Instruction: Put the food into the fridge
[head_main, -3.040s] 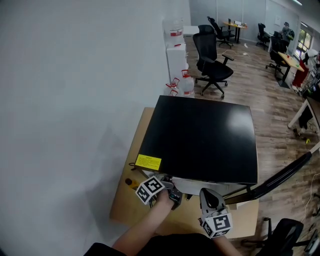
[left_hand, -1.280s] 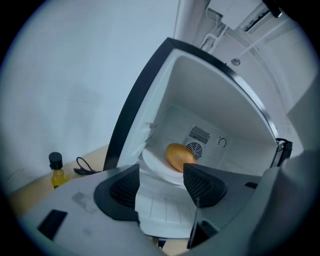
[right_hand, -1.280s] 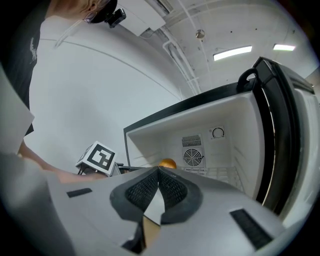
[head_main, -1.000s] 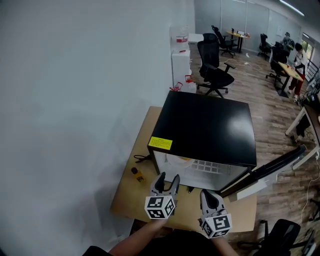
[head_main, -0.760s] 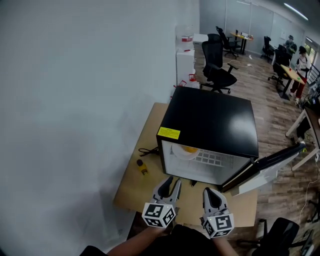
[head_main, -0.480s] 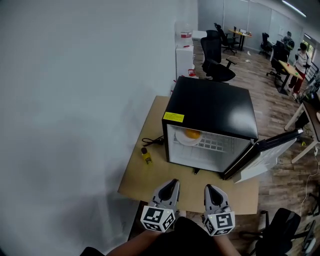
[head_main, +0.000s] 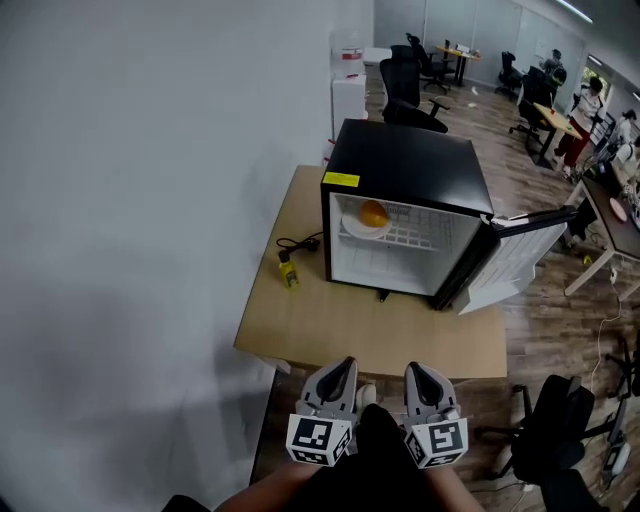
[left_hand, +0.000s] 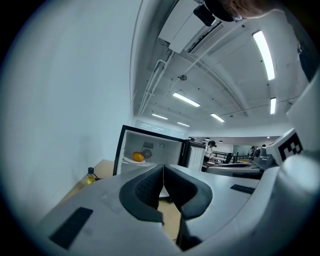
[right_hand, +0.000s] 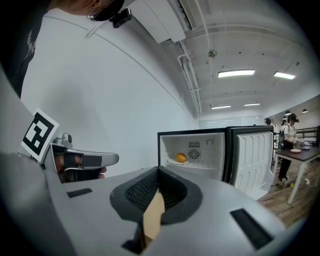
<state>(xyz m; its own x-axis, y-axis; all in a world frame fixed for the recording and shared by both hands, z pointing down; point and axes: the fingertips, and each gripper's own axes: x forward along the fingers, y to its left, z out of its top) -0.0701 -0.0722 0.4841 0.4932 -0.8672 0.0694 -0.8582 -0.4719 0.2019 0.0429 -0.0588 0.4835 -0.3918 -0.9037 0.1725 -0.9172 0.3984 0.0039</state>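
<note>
A black mini fridge (head_main: 410, 165) stands on the wooden table (head_main: 370, 335) with its door (head_main: 520, 250) swung open to the right. On its upper wire shelf an orange (head_main: 373, 212) lies on a white plate (head_main: 358, 229). The left gripper view shows the same orange (left_hand: 138, 156), and so does the right gripper view (right_hand: 181, 157). My left gripper (head_main: 337, 375) and right gripper (head_main: 420, 378) hang side by side in front of the table's near edge, well away from the fridge. Both are shut and hold nothing, and both point at the fridge.
A small yellow bottle (head_main: 288, 275) and a black cable (head_main: 295, 243) lie on the table left of the fridge. A white wall runs along the left. Behind the fridge are an office chair (head_main: 400, 85) and desks with people; another black chair (head_main: 560, 420) stands at the lower right.
The left gripper's jaws went from open to shut. Both grippers and the view drew back from the fridge, past the table's near edge. The fridge interior with the orange came into sight.
</note>
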